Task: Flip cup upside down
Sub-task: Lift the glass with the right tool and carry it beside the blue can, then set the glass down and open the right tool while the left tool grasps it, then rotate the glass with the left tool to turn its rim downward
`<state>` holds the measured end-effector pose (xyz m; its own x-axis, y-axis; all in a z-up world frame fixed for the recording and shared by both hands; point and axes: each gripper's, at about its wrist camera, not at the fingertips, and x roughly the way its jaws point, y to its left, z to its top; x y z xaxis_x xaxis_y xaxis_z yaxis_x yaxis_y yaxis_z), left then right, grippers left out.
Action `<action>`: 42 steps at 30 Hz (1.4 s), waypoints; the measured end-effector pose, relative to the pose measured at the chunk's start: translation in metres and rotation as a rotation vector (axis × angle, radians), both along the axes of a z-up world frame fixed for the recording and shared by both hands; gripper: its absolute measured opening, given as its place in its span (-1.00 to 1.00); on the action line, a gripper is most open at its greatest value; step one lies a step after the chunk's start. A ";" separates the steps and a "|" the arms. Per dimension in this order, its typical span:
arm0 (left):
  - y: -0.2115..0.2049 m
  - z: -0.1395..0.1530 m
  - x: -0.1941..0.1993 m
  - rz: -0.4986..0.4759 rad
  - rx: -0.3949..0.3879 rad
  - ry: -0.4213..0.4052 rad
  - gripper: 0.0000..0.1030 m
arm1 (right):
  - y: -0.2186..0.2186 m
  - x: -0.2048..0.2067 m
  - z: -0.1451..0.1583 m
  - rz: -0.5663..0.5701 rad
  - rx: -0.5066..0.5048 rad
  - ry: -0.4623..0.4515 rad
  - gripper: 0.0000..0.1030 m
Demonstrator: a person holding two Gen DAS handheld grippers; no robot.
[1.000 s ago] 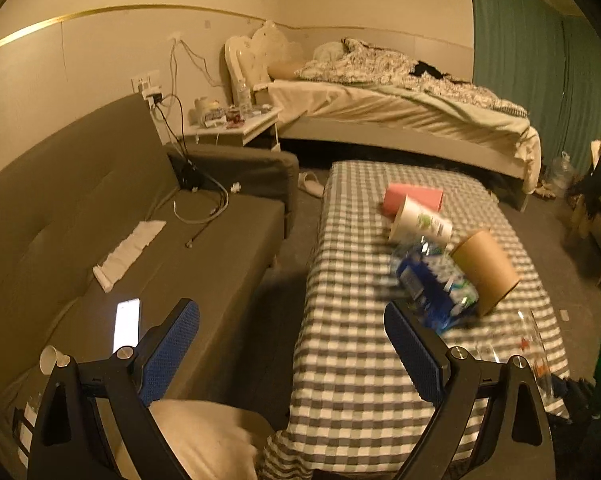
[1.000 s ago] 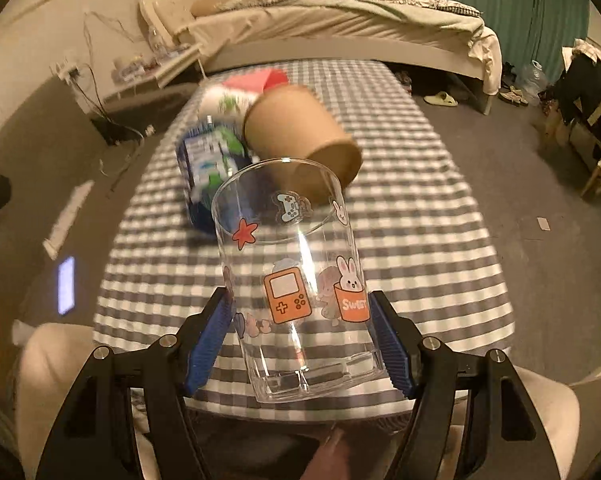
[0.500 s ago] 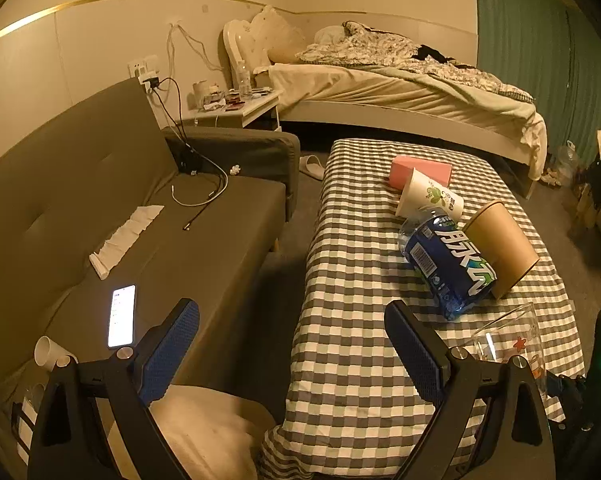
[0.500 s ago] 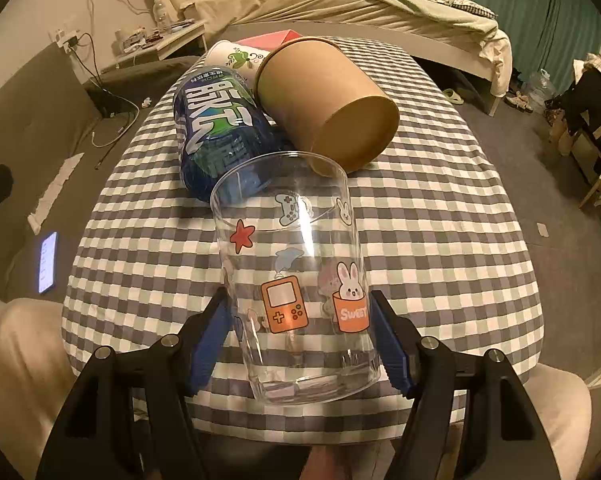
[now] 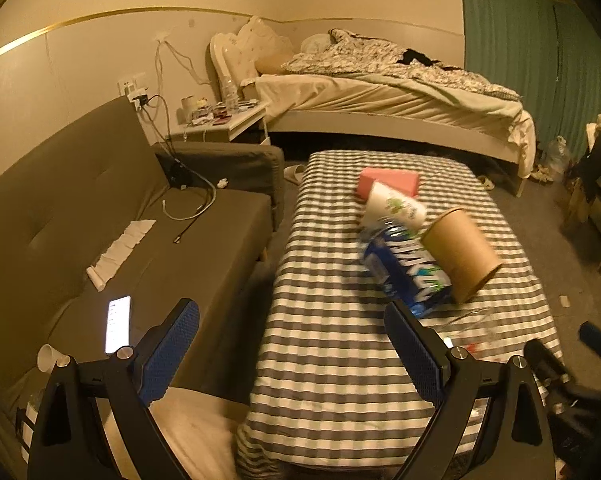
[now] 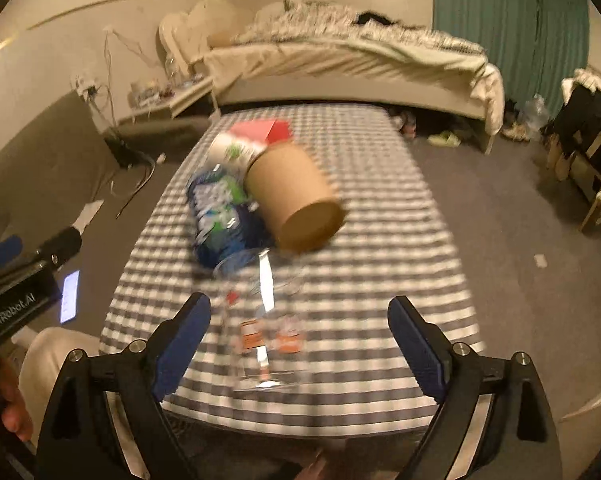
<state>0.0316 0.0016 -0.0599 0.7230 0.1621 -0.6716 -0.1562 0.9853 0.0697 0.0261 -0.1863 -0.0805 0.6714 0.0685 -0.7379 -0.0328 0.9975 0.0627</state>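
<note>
The clear glass cup [image 6: 266, 322] with cartoon stickers rests on the checked tablecloth [image 6: 380, 288] near its front edge. It is blurred; its base points toward me and its rim away. My right gripper [image 6: 298, 312] is open, its blue pads wide on either side of the cup without touching it. In the left wrist view the glass cup [image 5: 474, 334] shows faintly at the right. My left gripper [image 5: 291, 314] is open and holds nothing, hovering over the table's left edge and the sofa.
A brown paper cup [image 6: 296, 200], a blue-labelled bottle [image 6: 220, 216] and a white paper cup [image 5: 394, 208] lie just beyond the glass, with a pink box [image 5: 388, 182] behind. A sofa [image 5: 100, 208] with a lit phone [image 5: 118, 322] is to the left, a bed [image 5: 380, 96] at the back.
My right gripper has opened and let go of the glass cup, which now sits lower on the table. Both views are blurred by motion. The left gripper stays open.
</note>
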 end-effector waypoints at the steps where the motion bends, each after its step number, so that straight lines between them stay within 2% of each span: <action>1: -0.006 0.001 -0.002 -0.007 -0.009 -0.002 0.87 | -0.005 -0.002 0.005 -0.007 -0.003 -0.015 0.84; 5: -0.032 -0.007 -0.007 -0.056 -0.065 0.030 0.87 | -0.036 -0.013 0.018 -0.059 -0.038 -0.065 0.86; 9: -0.062 -0.028 -0.011 -0.101 -0.067 0.100 0.87 | -0.062 -0.022 0.018 -0.103 -0.054 -0.077 0.86; 15: -0.092 -0.052 -0.019 -0.154 -0.079 0.149 0.87 | -0.090 -0.022 -0.002 -0.158 -0.025 -0.037 0.86; 23: -0.111 -0.072 -0.017 -0.185 -0.114 0.190 0.87 | -0.107 -0.017 -0.026 -0.184 0.015 -0.001 0.86; 32: -0.131 -0.094 -0.001 -0.220 -0.111 0.251 0.87 | -0.119 -0.001 -0.045 -0.195 0.063 0.048 0.86; 36: -0.134 -0.103 0.004 -0.227 -0.090 0.252 0.85 | -0.122 0.004 -0.052 -0.201 0.078 0.070 0.86; 37: -0.135 -0.104 0.005 -0.233 -0.081 0.250 0.84 | -0.123 0.004 -0.053 -0.202 0.080 0.072 0.86; 39: -0.137 -0.105 0.007 -0.247 -0.078 0.250 0.66 | -0.124 0.006 -0.054 -0.204 0.085 0.075 0.86; 41: -0.139 -0.108 0.007 -0.266 -0.082 0.261 0.39 | -0.124 0.007 -0.056 -0.203 0.087 0.078 0.86; 42: -0.140 -0.109 0.007 -0.277 -0.084 0.268 0.33 | -0.124 0.007 -0.056 -0.202 0.087 0.080 0.86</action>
